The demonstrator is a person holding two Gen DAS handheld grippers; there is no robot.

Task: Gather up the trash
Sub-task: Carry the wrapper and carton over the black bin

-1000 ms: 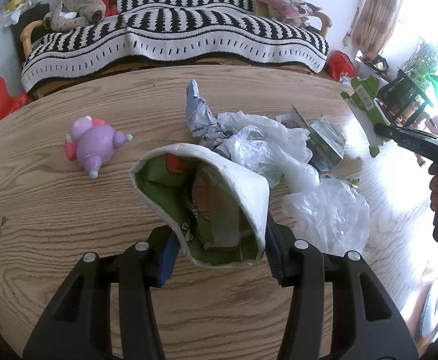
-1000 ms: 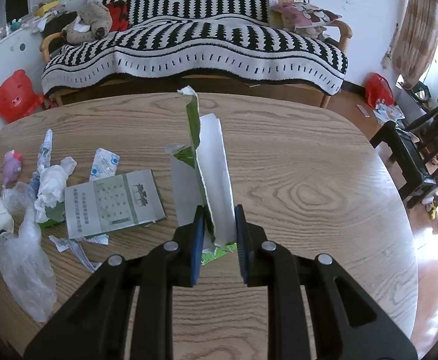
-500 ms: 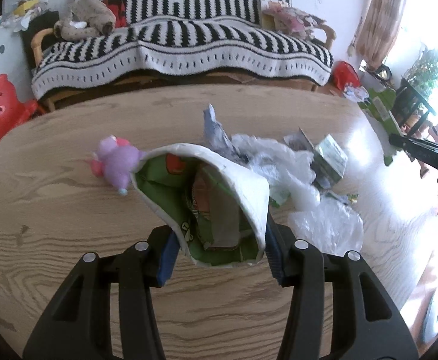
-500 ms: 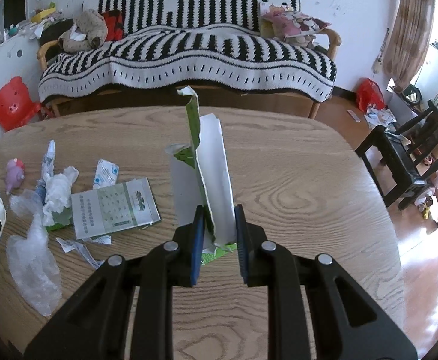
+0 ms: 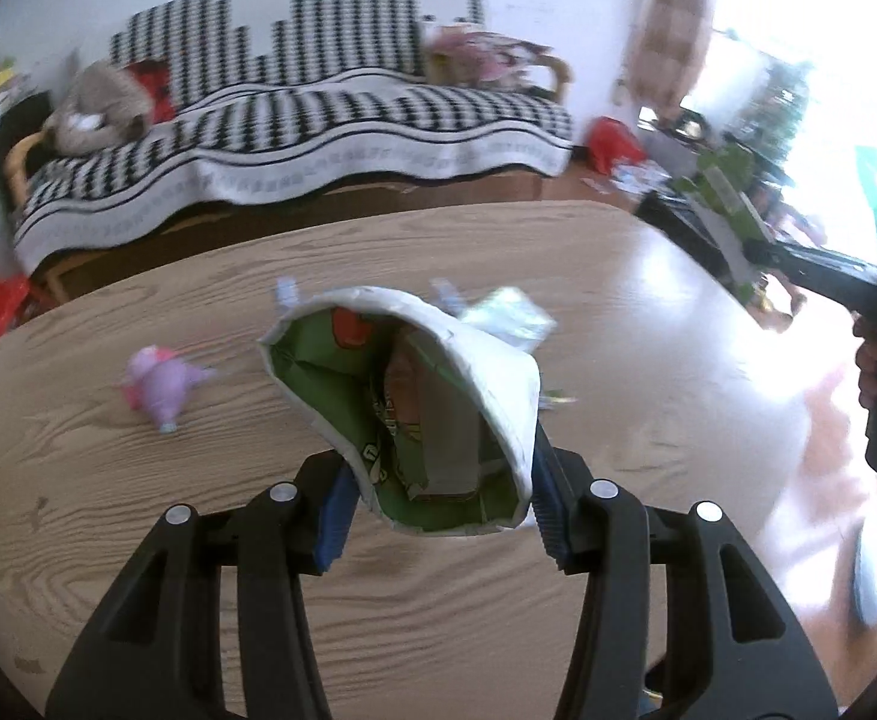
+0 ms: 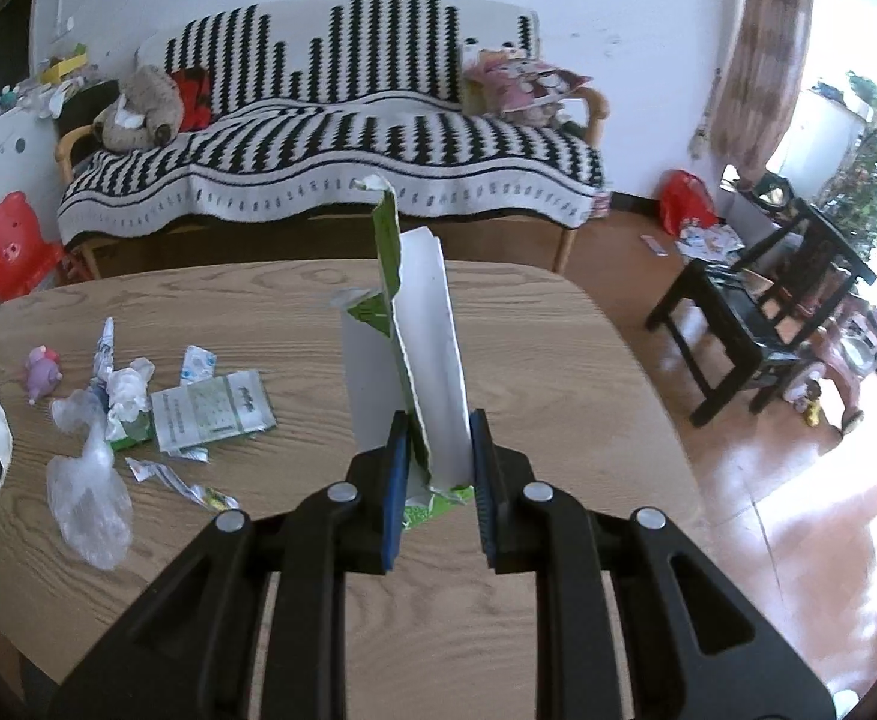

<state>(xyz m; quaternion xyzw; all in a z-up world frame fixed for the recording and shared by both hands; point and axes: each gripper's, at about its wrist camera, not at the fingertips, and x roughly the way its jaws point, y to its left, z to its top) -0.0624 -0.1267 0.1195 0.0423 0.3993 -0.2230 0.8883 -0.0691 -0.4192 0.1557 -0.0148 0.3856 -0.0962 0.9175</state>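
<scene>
Between the left gripper (image 5: 438, 516) fingers we see a curled green-and-white carton piece (image 5: 414, 408), pinched at its lower sides and held above the bench (image 5: 138, 480). Right gripper (image 6: 438, 480) pinches a folded carton strip (image 6: 420, 348) upright — also clear of the wood. Loose trash lies left of it: plastic bag (image 6: 87, 498), printed leaflet (image 6: 213, 411), crumpled wrappers (image 6: 123, 390). We judge both pieces should go to a bin, which we cannot see; keep grips firm, the card is springy. Near the purple toy (image 6: 39, 369) — not trash. Bench's right half is bare, giving swing room; chair (image 6: 756, 312) stands off the right edge.
</scene>
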